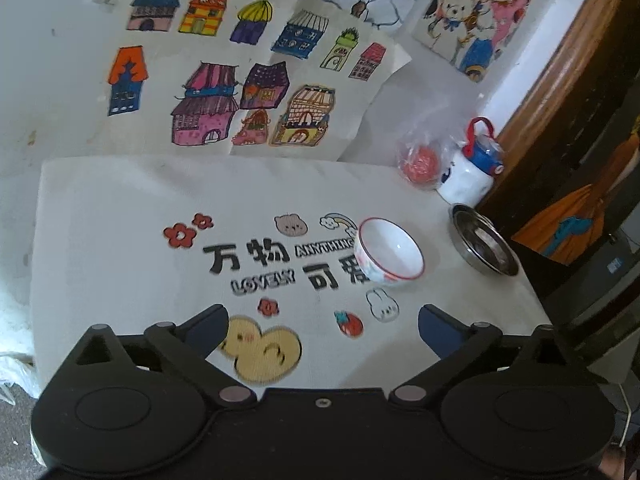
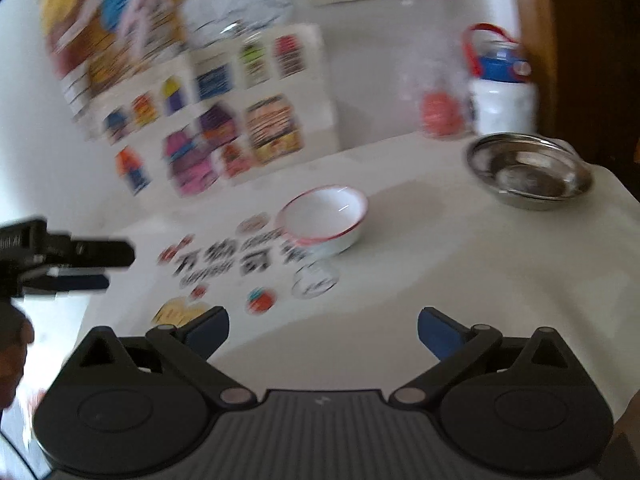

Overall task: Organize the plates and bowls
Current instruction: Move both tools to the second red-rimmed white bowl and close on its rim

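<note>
A white bowl with a red rim (image 1: 390,254) (image 2: 325,217) sits on the printed white tablecloth (image 1: 120,240), right of its middle. A steel dish (image 1: 482,244) (image 2: 528,168) rests by the table's right edge. My left gripper (image 1: 323,334) hovers open over the cloth's near side, short of the bowl, with nothing between its fingers. My right gripper (image 2: 323,334) is open too, empty, above the near part of the table with the bowl ahead. In the blurred right wrist view the left gripper (image 2: 80,266) shows at the left edge.
A blue-capped white bottle (image 1: 474,168) (image 2: 502,92) and a clear bag holding something red (image 1: 420,160) (image 2: 438,114) stand at the back right. Children's drawings (image 1: 224,72) cover the wall behind. A dark wooden frame (image 1: 568,64) borders the right.
</note>
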`<state>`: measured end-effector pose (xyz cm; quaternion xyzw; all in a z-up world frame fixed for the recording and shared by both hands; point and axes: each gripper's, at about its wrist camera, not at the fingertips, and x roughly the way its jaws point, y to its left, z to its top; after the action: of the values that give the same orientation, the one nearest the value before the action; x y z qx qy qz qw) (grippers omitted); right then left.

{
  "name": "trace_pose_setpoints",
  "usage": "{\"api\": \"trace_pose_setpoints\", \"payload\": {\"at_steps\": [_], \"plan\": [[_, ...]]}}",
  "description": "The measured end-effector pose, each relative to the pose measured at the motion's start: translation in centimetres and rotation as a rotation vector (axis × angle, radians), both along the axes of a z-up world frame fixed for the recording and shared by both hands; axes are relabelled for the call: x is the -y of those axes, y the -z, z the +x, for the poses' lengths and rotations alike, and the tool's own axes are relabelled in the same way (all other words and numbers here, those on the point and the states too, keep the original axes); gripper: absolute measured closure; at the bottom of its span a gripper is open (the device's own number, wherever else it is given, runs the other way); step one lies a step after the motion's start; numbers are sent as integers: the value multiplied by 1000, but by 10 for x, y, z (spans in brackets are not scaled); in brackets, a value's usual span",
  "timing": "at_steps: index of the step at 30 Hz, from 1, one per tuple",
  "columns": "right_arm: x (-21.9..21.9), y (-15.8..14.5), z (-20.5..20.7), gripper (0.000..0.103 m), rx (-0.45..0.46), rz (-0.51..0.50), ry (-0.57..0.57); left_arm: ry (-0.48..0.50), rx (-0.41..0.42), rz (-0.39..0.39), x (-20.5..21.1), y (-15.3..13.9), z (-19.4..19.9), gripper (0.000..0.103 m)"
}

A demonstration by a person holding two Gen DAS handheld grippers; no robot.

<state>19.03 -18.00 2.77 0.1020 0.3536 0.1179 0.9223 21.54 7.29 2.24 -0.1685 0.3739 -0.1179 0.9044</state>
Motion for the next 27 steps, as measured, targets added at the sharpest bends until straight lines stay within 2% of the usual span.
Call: {"api": "trace_pose_setpoints", "payload": {"at_steps": [5,10,18,27], "plan": [[23,17,28,0,-33,72,73,-12,-18,54,15,6,37,1],[28,29,53,0,-50,50,98,6,-41,90,31,16,76,1],[13,32,84,0,-16,-24,81,59,-77,119,51,37,127,1],[4,43,112,0,-39,-26,86,91,-110,140,64,53,154,1]]}}
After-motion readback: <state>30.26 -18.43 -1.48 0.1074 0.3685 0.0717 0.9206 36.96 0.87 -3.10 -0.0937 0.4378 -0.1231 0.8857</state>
